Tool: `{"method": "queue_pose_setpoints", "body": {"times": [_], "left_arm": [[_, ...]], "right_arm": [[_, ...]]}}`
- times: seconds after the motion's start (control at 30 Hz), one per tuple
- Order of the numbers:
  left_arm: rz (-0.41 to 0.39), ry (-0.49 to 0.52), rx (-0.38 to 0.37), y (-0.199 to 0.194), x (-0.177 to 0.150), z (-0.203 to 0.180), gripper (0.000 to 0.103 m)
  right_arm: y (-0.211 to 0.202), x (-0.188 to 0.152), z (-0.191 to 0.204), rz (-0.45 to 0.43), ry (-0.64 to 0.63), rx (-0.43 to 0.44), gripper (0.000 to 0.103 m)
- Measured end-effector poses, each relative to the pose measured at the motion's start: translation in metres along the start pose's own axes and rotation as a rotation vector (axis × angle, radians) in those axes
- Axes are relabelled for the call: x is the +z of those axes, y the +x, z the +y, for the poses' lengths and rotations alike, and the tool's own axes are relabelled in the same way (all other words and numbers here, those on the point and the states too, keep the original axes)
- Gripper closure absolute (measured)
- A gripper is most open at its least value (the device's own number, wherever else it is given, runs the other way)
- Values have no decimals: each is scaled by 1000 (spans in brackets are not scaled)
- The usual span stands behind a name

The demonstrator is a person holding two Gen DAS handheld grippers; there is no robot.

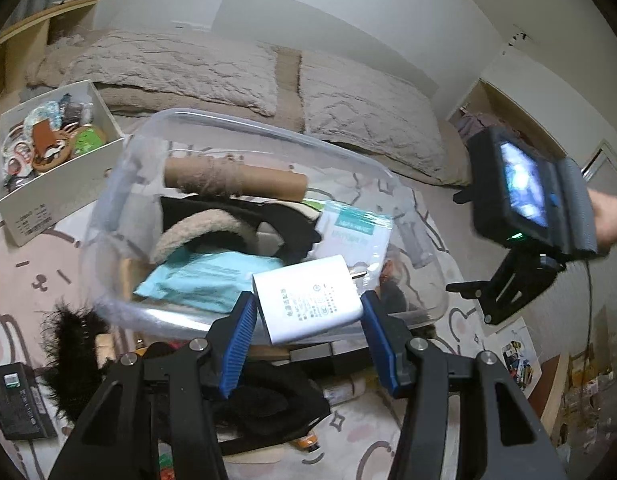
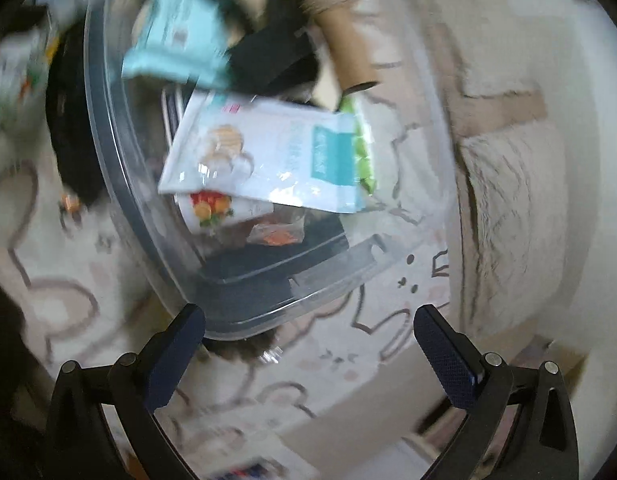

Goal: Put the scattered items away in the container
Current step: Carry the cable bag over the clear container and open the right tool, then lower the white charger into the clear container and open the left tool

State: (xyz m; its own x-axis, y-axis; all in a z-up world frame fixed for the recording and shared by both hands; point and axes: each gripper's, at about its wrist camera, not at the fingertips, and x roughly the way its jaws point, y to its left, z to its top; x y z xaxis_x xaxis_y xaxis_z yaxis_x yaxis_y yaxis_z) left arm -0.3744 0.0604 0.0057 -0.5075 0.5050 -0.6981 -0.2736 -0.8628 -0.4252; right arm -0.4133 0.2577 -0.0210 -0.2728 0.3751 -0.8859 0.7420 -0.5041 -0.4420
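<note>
My left gripper [image 1: 308, 312] is shut on a white power adapter [image 1: 304, 300], its blue pads pressing both sides. The adapter hangs over the near rim of the clear plastic container [image 1: 236, 120]. Inside lie a cardboard tube [image 1: 236, 178], black cloth, a fuzzy beige headband [image 1: 188, 236], a teal packet [image 1: 208, 276] and a white pouch [image 1: 352, 232]. In the blurred right wrist view my right gripper [image 2: 308, 320] stands wide open with nothing between its fingers, just above the container's near rim [image 2: 112, 176]. The white pouch [image 2: 268, 152] rests inside.
A white cardboard box [image 1: 68, 184] of trinkets stands at the left on the patterned bedsheet. A black furry item [image 1: 68, 340], a black box [image 1: 20, 404] and a dark item [image 1: 268, 400] lie in front of the container. Beige pillows [image 1: 188, 68] lie behind it.
</note>
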Motion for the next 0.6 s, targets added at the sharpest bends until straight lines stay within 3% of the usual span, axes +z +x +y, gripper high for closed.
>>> {"method": "queue_pose_setpoints", "body": {"times": [0.37,0.6], "left_arm": [[51,29,-104,40,17,-49,50],[103,-14,-190,72,25,-74,50]], "right_arm": [[-30,-77,-4,-380,528,114,0],[-36,-123,9,-491,766,183,0]]}}
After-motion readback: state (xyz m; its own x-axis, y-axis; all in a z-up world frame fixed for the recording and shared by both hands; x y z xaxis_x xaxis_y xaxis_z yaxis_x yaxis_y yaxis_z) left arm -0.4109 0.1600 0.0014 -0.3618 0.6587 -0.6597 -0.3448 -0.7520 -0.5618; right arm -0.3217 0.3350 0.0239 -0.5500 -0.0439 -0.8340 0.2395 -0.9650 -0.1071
